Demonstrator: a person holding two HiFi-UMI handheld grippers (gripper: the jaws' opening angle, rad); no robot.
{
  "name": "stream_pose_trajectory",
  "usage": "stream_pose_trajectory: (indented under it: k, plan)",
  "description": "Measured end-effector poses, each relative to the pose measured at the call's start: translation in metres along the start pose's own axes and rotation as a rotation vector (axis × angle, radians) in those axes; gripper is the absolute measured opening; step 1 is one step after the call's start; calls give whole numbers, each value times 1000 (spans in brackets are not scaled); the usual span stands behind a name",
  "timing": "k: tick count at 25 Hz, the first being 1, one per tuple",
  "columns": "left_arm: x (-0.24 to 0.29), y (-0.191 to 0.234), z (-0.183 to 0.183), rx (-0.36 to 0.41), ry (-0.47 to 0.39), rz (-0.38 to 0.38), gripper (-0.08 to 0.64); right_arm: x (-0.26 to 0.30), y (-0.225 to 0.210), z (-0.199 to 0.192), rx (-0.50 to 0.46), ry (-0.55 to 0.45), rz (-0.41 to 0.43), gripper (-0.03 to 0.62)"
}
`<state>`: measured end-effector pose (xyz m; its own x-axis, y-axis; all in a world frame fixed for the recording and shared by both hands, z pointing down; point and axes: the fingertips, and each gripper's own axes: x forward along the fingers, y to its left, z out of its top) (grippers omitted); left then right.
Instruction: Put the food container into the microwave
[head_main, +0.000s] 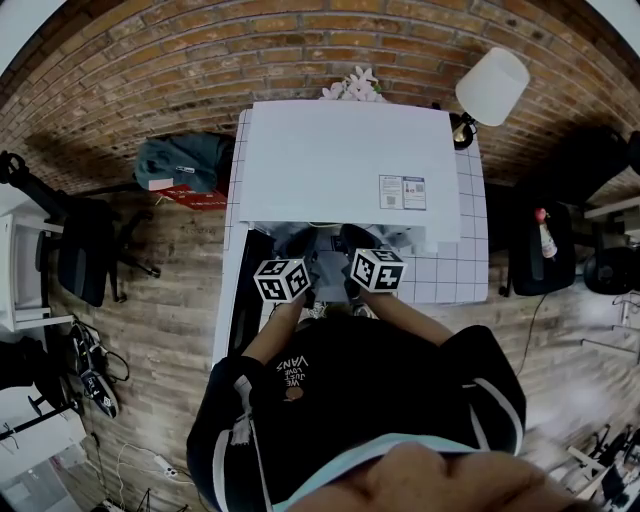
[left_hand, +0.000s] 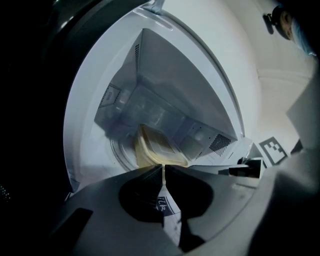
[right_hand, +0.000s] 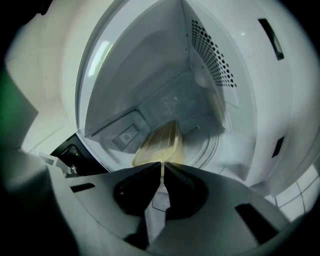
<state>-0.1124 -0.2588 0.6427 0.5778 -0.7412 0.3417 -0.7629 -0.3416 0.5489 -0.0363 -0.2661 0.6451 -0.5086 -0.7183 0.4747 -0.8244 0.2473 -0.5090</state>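
left tool (left_hand: 164, 169) clamps food container (left_hand: 152, 147) rim; right tool (right_hand: 163, 167) clamps it too; held inside microwave (left_hand: 165, 75)

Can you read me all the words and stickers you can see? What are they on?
"VANS": upside down on the person's black shirt; smaller words beside it unclear.
"ilk": part of a word on a label by the left claw.
Sticker on the microwave: too small to read.
Marker cubes: black square patterns, no words.
Food container: no writing seen.
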Motion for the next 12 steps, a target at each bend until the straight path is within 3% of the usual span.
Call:
stream_pose_trajectory:
  k: [12]
  plan:
    - [-8, -12, -3, -11, -26, 6, 27, -15, 1, 3, 5, -23, 34, 20]
